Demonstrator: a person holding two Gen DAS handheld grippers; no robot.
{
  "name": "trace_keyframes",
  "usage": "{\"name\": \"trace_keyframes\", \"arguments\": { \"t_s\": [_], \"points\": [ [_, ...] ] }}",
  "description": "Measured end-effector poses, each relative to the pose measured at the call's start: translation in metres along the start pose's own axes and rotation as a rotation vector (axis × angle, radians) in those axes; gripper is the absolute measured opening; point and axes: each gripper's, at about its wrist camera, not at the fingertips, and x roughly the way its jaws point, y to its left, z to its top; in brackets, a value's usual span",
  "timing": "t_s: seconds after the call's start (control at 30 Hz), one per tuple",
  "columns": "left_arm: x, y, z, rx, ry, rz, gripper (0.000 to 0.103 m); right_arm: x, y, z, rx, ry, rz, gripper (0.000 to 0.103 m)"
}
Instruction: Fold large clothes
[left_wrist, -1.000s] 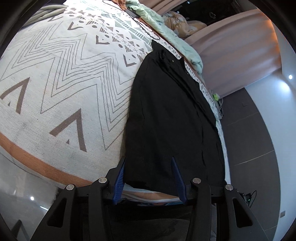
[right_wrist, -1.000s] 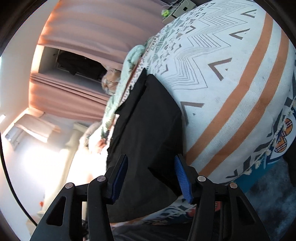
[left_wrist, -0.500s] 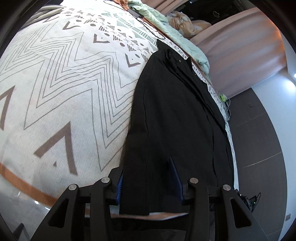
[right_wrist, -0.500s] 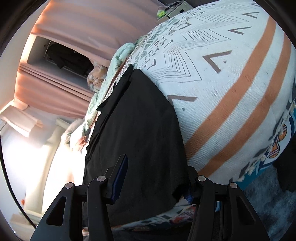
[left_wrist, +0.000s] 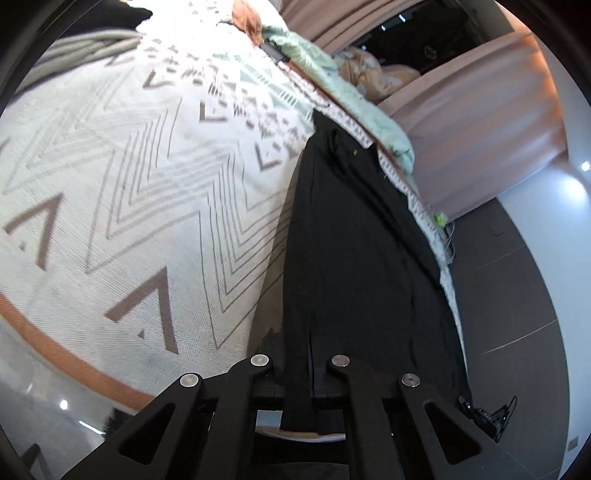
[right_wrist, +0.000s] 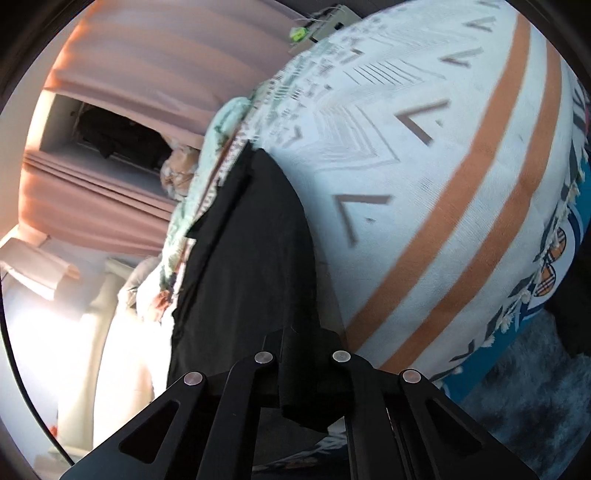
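Black garment stretched along the bed's edge

The patterned bed cover (left_wrist: 147, 206) carries the long black garment (left_wrist: 354, 240); left gripper (left_wrist: 300, 369) and right gripper (right_wrist: 303, 365) have just closed, jaws pinching its near hem.

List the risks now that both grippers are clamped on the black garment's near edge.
1. The left gripper pinches only a narrow strip of the black garment; it could slip free when lifted.
2. The garment lies along the bed's edge, so a pull could drag it toward the floor.
3. The right gripper holds bunched cloth, risking a crooked fold.
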Motion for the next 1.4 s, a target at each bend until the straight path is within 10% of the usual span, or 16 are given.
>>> {"name": "trace_keyframes", "arguments": {
  "t_s": [1.4],
  "points": [
    [-0.246,-0.005,-0.069,-0.034,-0.244,-0.149,0.004,-0.165,0.112,-0.065,-0.233,-0.027,0.222,0.004]
  ]
}}
